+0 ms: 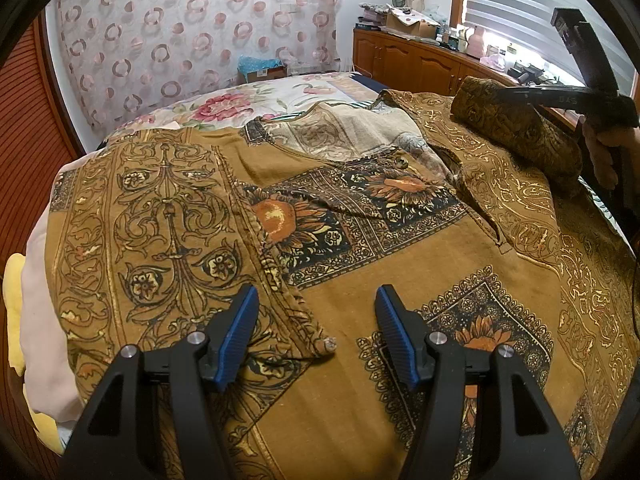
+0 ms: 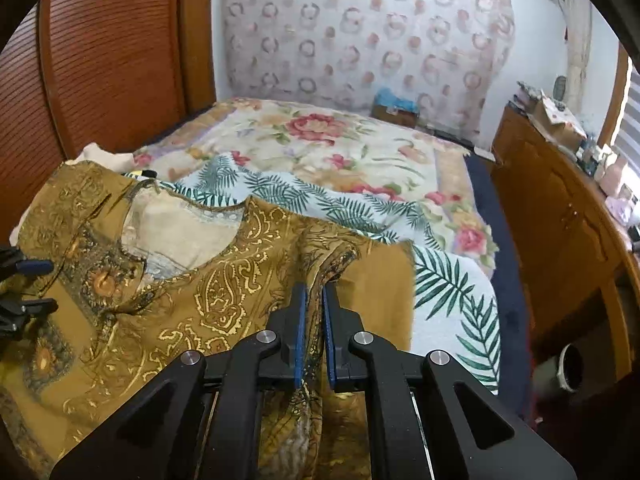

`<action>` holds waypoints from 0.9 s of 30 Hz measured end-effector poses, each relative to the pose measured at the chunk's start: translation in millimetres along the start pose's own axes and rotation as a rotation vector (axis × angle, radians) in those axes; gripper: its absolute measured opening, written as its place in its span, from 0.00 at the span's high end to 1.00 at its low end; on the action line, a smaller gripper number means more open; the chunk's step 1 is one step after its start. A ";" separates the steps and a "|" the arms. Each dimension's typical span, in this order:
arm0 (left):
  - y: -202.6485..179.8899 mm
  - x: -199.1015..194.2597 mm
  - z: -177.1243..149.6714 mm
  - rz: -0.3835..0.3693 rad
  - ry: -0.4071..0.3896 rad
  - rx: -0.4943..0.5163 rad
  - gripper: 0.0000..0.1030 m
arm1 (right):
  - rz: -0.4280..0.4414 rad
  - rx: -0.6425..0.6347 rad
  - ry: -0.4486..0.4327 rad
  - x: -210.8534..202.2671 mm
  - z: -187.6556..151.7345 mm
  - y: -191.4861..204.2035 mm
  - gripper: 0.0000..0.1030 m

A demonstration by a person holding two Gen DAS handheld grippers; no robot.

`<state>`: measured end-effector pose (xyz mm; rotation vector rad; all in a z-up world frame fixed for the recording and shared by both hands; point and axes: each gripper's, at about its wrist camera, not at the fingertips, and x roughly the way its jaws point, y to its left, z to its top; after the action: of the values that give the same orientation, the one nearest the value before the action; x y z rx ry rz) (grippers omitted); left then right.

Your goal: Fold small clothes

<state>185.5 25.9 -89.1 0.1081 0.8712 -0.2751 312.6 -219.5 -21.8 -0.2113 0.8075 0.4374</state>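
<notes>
A mustard-brown patterned top (image 1: 360,240) lies spread on the bed, neckline away from me. Its left sleeve (image 1: 280,280) is folded in over the body. My left gripper (image 1: 316,300) is open just above the fabric, the sleeve's cuff between its blue pads. My right gripper (image 2: 315,292) is shut on the top's right sleeve (image 2: 332,252), bunched and lifted off the bed. In the left wrist view the right gripper (image 1: 560,98) shows at the upper right, holding the raised sleeve (image 1: 516,132). In the right wrist view the left gripper (image 2: 32,284) shows at the left edge.
The bed carries a palm-leaf sheet (image 2: 452,280) and a floral blanket (image 2: 320,136). A pale pink cloth (image 1: 44,320) and a yellow one (image 1: 12,304) lie at the bed's left edge. A wooden cabinet (image 2: 560,216) with clutter runs along the right; a ribbed wooden panel (image 2: 100,52) stands left.
</notes>
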 end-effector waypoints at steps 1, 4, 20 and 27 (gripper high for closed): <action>0.0 0.0 0.1 0.000 0.000 0.000 0.41 | 0.025 0.007 0.001 0.4 -0.5 1.1 0.96; 0.0 -0.1 0.0 0.001 0.000 0.000 0.41 | 0.119 0.023 0.003 -1.0 -1.8 9.7 0.82; 28.3 -26.4 2.3 0.061 -0.070 -0.122 0.41 | -0.076 0.031 0.132 33.7 -31.2 -18.0 0.46; 61.4 -50.0 18.6 0.148 -0.147 -0.164 0.41 | -0.046 0.001 0.143 36.9 -37.1 -21.5 0.97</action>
<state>186.0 90.7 -39.9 -0.0005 0.7322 -0.0712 320.7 -240.5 -73.7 -0.2617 0.9413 0.3810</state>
